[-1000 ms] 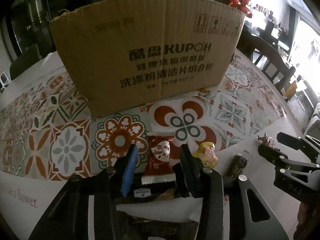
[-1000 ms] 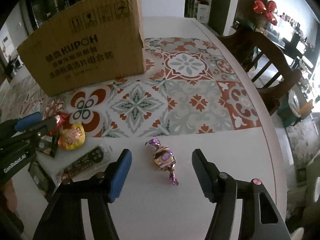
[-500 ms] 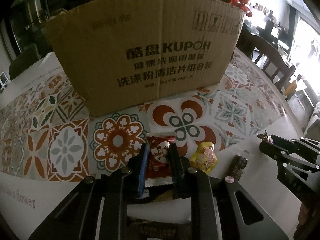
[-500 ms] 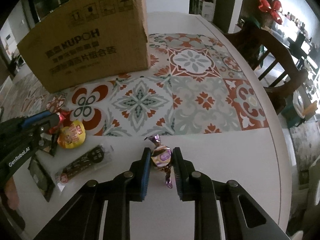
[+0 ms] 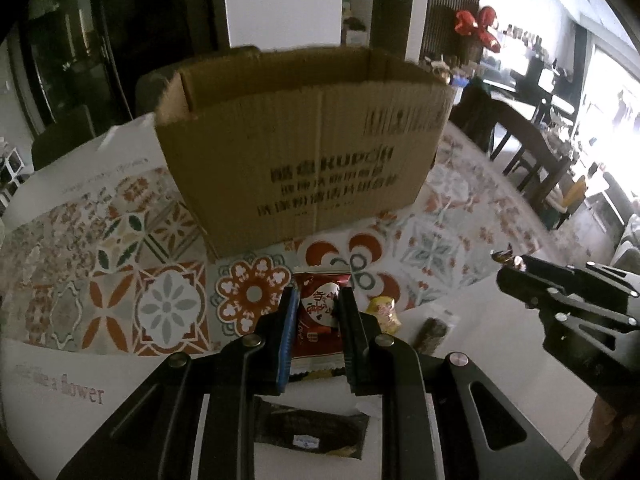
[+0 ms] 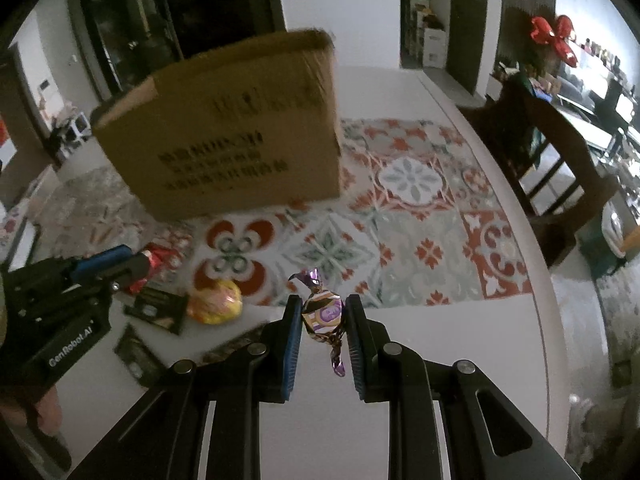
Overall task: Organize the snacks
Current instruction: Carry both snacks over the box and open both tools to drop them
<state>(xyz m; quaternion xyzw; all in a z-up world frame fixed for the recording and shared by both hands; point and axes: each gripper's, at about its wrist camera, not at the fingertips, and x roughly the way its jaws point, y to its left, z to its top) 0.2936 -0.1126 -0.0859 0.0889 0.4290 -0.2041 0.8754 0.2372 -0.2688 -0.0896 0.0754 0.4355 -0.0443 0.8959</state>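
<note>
1. At the bottom centre of the left wrist view, the left gripper point(image 5: 318, 316) was clenched on a red foil snack packet with a white heart print point(image 5: 318, 312); its blue-padded fingers pressed on both sides of the packet.
2. Below that gripper, at the bottom edge of the frame, a dark brown flat wrapped bar point(image 5: 312, 430) lay on the white table top point(image 5: 492, 364).
3. Just right of the left gripper, a small yellow wrapped sweet point(image 5: 385, 311) and a dark oblong snack in clear wrap point(image 5: 431, 330) lay on the table, close together.
4. At the bottom centre of the right wrist view, the right gripper point(image 6: 323, 316) was grasping a purple and gold twisted-wrapper candy point(image 6: 325, 312); one twisted end pointed up and the other hung down between the fingers.
5. In the left wrist view this gripper showed at the right edge, with only a tip of the candy visible at its front.
6. In the middle of both frames lay a patterned mat with red, green and grey tile motifs point(image 5: 168, 308).
7. Beyond the snacks, in the upper centre, an open brown cardboard box with dark printed letters point(image 5: 304, 148) stood on the mat; its inside was not visible.
8. At the far upper right, dark wooden chairs point(image 6: 560, 160) stood beside the table, and a red shiny bow point(image 6: 554, 36) hung behind them.
</note>
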